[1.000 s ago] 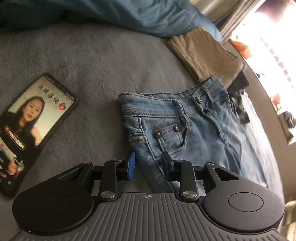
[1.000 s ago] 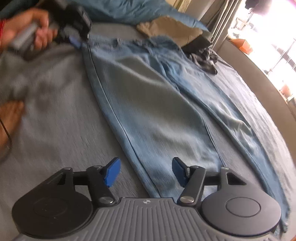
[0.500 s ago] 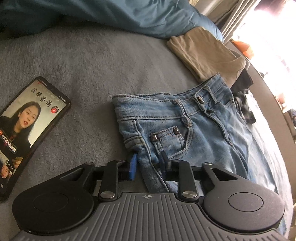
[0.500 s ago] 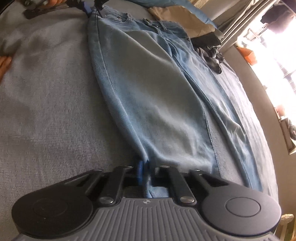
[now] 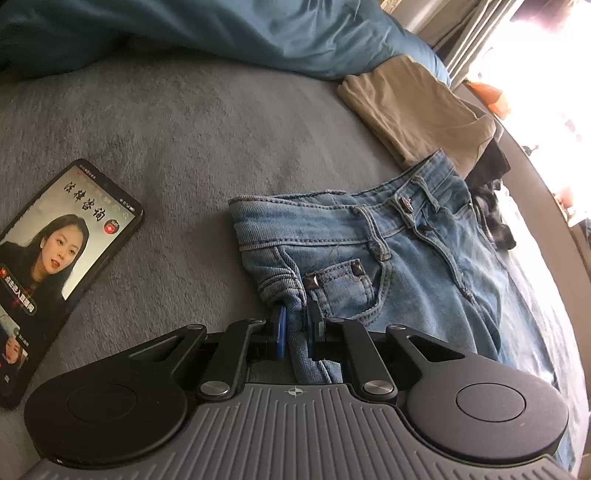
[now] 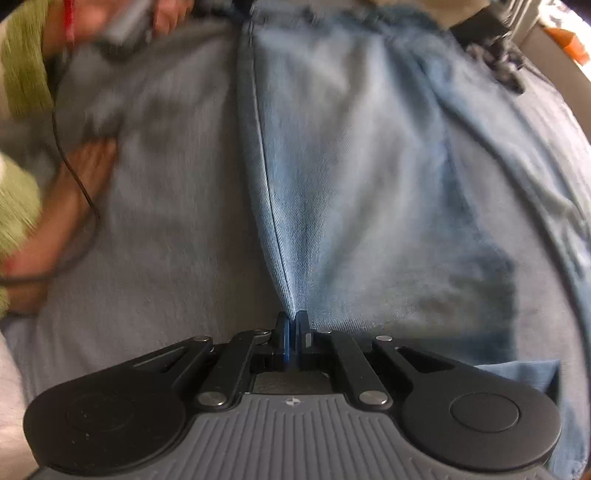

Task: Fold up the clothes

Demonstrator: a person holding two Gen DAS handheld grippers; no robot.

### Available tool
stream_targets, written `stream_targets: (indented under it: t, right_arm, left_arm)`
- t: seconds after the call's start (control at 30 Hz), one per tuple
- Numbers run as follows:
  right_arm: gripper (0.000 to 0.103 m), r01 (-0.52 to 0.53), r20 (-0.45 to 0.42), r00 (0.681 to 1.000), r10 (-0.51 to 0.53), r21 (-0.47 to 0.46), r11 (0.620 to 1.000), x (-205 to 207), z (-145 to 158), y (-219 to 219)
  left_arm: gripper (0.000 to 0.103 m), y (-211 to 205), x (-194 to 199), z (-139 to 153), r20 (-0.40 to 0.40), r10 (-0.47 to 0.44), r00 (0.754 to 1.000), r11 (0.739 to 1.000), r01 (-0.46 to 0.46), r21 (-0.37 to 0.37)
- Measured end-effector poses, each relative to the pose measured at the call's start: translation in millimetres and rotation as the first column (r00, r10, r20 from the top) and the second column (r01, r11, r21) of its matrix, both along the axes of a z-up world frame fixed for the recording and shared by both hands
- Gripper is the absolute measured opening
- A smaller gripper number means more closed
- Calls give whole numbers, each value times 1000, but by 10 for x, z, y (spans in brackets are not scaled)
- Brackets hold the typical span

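Observation:
Light blue jeans [image 5: 388,266] lie flat on a grey blanket [image 5: 207,147], waistband toward the far side. My left gripper [image 5: 295,317] sits at the hip edge beside the front pocket. Its jaws are closing, and the blue pads pinch a fold of the denim side seam. In the right wrist view the jeans [image 6: 351,166] stretch away from me along one leg. My right gripper [image 6: 292,325] is shut on the leg's outer seam edge, which rises in a taut ridge to the pads.
A phone [image 5: 62,254] with its screen lit lies on the blanket left of the jeans. A folded tan garment [image 5: 413,107] and a dark garment [image 5: 491,192] lie past the waistband, a blue duvet [image 5: 221,33] behind. A green sleeve [image 6: 22,55] and a thin cable [image 6: 74,173] are at the left.
Both grippers have closed on the jeans: the left onto the hip seam, the right onto the leg's outer edge. The right one also tipped further down, and the seam now pulls taut.

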State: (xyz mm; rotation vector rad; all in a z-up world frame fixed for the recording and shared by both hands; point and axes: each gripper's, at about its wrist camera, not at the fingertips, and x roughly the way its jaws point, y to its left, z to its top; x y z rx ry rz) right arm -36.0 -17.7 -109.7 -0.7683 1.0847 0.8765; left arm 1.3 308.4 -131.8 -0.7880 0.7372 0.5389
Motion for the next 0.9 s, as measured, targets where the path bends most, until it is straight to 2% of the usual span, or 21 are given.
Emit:
stream_targets:
  t: [0.13, 0.27, 0.43, 0.57, 0.67, 0.7, 0.77, 0.83, 0.9]
  right_arm:
    - [1, -12, 18, 1000, 12, 2, 1000, -13, 33, 9]
    - [1, 19, 24, 1000, -20, 63, 998, 14, 229, -87]
    - [2, 22, -49, 999, -19, 68, 997, -8, 2, -51]
    - [4, -1, -22, 1000, 2, 47, 999, -55, -69, -20]
    - [10, 26, -31, 999, -23, 75, 997, -55, -49, -71]
    - [15, 42, -43, 998, -39, 88, 995, -45, -40, -87]
    - [25, 60, -67, 996, -53, 108, 992, -30, -19, -108]
    - [36, 57, -73, 996, -48, 122, 991, -40, 7, -116]
    - [39, 50, -62, 997, -43, 129, 990, -88, 31, -100]
  left_arm:
    - [6, -48, -75, 129, 45, 15, 999, 999, -17, 38]
    - [6, -141, -120, 373, 102, 12, 995, 993, -24, 117]
    - [6, -131, -31, 29, -25, 22, 999, 989, -18, 146]
    - [12, -194, -61, 14, -42, 8, 999, 982, 0, 187]
    - [24, -226, -100, 141, -56, 32, 998, 974, -18, 224]
    - [26, -236, -113, 183, -61, 40, 997, 971, -24, 236]
    - [27, -272, -144, 271, -61, 54, 997, 963, -36, 265]
    - [28, -377, -201, 377, -23, 64, 998, 949, -54, 312]
    - [31, -539, -179, 474, -2, 15, 1000, 935, -13, 353]
